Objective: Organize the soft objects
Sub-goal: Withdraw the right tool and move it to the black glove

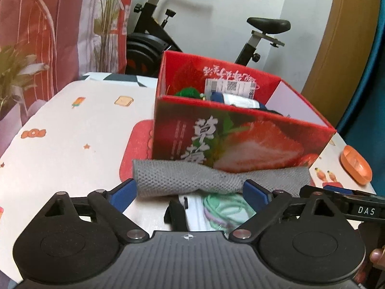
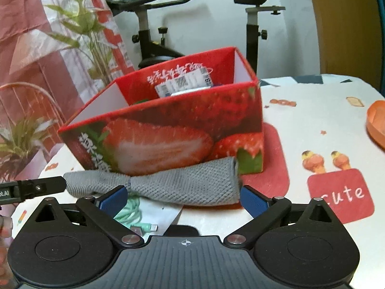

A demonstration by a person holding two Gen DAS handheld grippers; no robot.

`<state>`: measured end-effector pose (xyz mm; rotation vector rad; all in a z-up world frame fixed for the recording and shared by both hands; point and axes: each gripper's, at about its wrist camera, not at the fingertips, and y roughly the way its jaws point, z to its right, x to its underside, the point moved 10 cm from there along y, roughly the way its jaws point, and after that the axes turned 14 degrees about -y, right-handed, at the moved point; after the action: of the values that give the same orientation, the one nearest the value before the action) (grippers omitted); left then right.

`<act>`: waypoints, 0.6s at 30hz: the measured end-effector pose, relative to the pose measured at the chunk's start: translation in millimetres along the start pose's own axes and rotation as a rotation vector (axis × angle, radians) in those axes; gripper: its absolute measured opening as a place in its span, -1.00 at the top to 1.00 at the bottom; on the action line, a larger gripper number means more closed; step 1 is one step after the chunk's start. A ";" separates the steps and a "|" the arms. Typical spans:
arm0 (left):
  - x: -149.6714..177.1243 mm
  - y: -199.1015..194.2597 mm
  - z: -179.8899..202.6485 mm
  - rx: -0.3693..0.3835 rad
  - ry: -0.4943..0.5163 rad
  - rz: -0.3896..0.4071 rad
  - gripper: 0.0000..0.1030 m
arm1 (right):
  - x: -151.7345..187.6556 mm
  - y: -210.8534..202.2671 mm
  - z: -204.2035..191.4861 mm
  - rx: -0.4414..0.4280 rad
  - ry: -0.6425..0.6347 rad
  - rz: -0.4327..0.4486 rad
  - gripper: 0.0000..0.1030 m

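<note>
A rolled grey knit cloth hangs level in front of a red strawberry-print box, above the table. My left gripper has its blue pads at the cloth's left half, shut on it. My right gripper holds the cloth on its right half, pads pressed against it. The box is open-topped and holds a green item, a dark blue item and a labelled packet. Under the cloth lies a white packet with a mint-green cable, which also shows in the right wrist view.
The table wears a white cartoon-print cover with red patches. An orange dish sits at the right edge. An exercise bike, a plant and red-patterned curtains stand behind the table.
</note>
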<state>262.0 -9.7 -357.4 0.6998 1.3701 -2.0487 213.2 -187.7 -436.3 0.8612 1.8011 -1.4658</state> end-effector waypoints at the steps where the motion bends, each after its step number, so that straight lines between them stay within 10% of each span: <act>1: 1.6 0.6 -2.1 -0.007 -0.003 -0.001 -0.84 | 1.1 1.4 -2.0 -0.005 -0.002 -0.004 -0.92; 18: 30.1 -9.3 -12.5 0.017 0.031 -0.062 -0.71 | 17.1 -0.1 -16.4 -0.039 -0.089 -0.038 -0.90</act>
<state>235.7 -0.2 -376.6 0.7074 1.4100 -2.1084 202.0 -170.2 -447.6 0.7350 1.7833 -1.4647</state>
